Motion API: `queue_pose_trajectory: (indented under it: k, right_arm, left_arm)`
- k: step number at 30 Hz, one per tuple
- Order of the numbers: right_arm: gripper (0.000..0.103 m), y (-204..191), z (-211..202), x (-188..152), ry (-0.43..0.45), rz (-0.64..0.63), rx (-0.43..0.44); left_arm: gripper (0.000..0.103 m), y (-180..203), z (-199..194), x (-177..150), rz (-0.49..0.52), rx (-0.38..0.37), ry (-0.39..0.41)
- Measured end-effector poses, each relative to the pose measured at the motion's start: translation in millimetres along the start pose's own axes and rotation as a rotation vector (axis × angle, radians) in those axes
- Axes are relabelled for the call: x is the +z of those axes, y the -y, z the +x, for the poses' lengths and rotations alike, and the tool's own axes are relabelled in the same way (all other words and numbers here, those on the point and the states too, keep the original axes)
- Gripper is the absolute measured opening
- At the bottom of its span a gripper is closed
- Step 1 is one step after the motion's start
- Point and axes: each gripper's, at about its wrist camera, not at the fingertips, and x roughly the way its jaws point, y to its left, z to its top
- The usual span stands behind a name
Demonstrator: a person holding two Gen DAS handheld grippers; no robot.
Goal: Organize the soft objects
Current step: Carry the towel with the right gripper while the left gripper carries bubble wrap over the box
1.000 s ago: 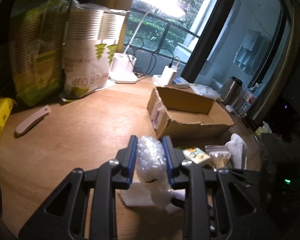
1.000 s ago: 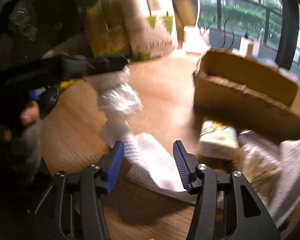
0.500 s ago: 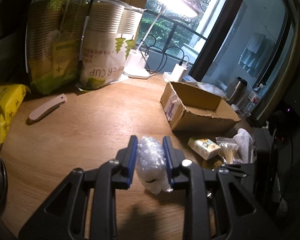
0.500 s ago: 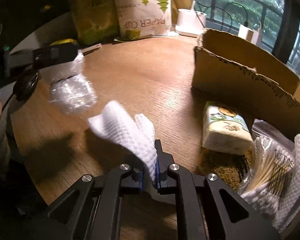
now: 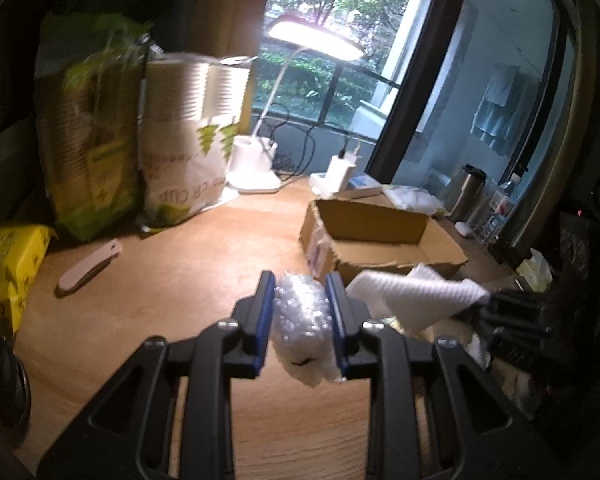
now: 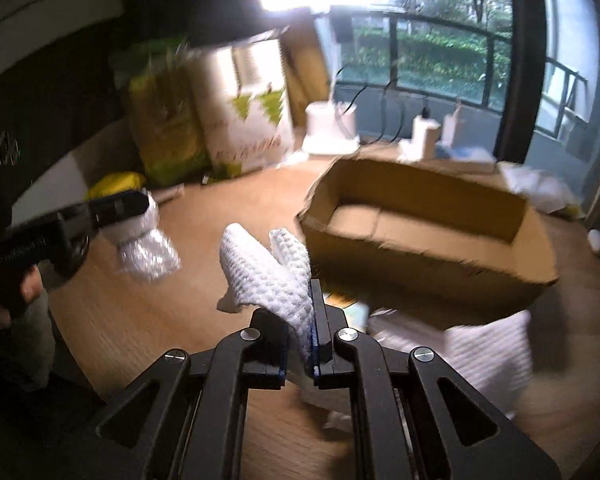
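Note:
My left gripper point(image 5: 300, 320) is shut on a wad of clear bubble wrap point(image 5: 302, 332) held above the wooden table point(image 5: 172, 304). In the right wrist view that gripper point(image 6: 118, 210) comes in from the left with the bubble wrap point(image 6: 146, 250) hanging below it. My right gripper point(image 6: 300, 332) is shut on a white waffle-weave cloth point(image 6: 268, 276), lifted off the table. The same cloth point(image 5: 416, 296) shows in the left wrist view at the right, in front of an open cardboard box point(image 5: 380, 236). The box point(image 6: 424, 232) looks bare inside.
Two tall bags of paper cups point(image 5: 184, 140) and a white desk lamp point(image 5: 256, 168) stand at the back. A yellow packet point(image 5: 8, 268) and a folded pale knife point(image 5: 90, 266) lie at the left. More white cloth point(image 6: 488, 356) and a small packet point(image 6: 344, 306) lie beside the box.
My right gripper closed on the white cloth and lifted it off the table toward the box. My left gripper kept its hold on the bubble wrap and rose a little.

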Motion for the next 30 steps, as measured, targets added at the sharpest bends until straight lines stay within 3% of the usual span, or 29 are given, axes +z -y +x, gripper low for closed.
queue_pose_trajectory:
  k: [11, 23, 30]
  right_arm:
    - [0.009, 60, -51, 27, 0.132, 0.045, -0.072]
    - [0.009, 128, -56, 41, 0.181, 0.098, -0.122]
    - [0.009, 162, -40, 44, 0.173, 0.139, -0.127]
  left_arm:
    - [0.027, 42, 15, 29, 0.061, -0.022, 0.025]
    - [0.027, 74, 60, 64, 0.086, -0.038, 0.015]
    - [0.027, 86, 94, 74, 0.112, -0.006, -0.006]
